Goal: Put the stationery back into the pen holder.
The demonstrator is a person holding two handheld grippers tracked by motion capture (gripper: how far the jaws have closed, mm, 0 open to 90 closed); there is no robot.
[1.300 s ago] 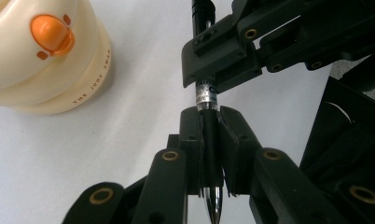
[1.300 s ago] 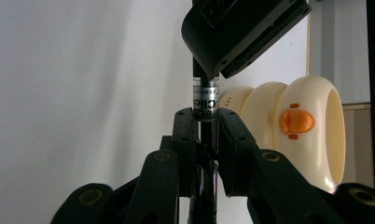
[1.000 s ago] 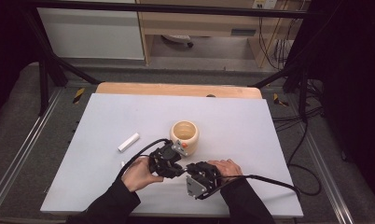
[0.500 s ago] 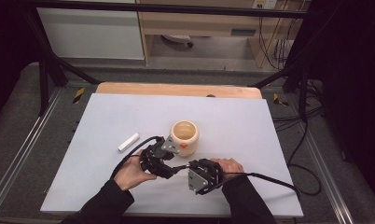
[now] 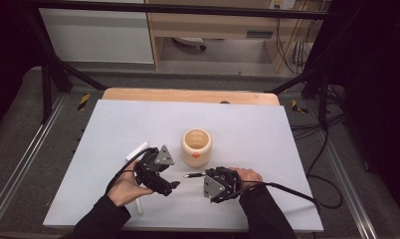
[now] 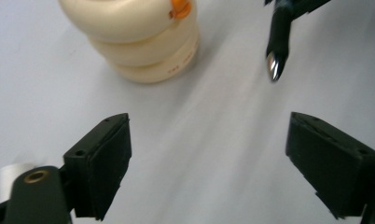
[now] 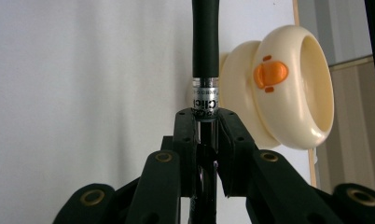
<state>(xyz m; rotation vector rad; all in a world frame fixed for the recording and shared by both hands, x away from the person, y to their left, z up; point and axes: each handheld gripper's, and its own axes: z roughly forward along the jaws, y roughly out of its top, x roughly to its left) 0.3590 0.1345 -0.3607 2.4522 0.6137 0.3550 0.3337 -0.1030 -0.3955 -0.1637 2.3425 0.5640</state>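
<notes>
The right gripper has its jaws closed tight on a black pen, pinching it at the silver band near the grip so that most of the barrel sticks out past the pads; in the high view the pen points left toward the left gripper, low over the table. The left gripper has its jaws spread wide with nothing between them, and from its own camera the pen's metal tip hangs ahead and to one side of the gap, not yet inside it. The likely trouble, as I judge it, is a bad hand-over: if the left jaws close while the tip is off-centre, one pad will knock the pen sideways and twist it in the right grip, which holds only a short stretch of smooth barrel. Closing too near the tip would also give a weak hold that slips once the right jaws let go. The cream cup with the orange mark stands just beyond both grippers, near enough that a swing of the long pen could tip it. A white cap or stick lies on the table by the left hand, where the cable could drag it.
</notes>
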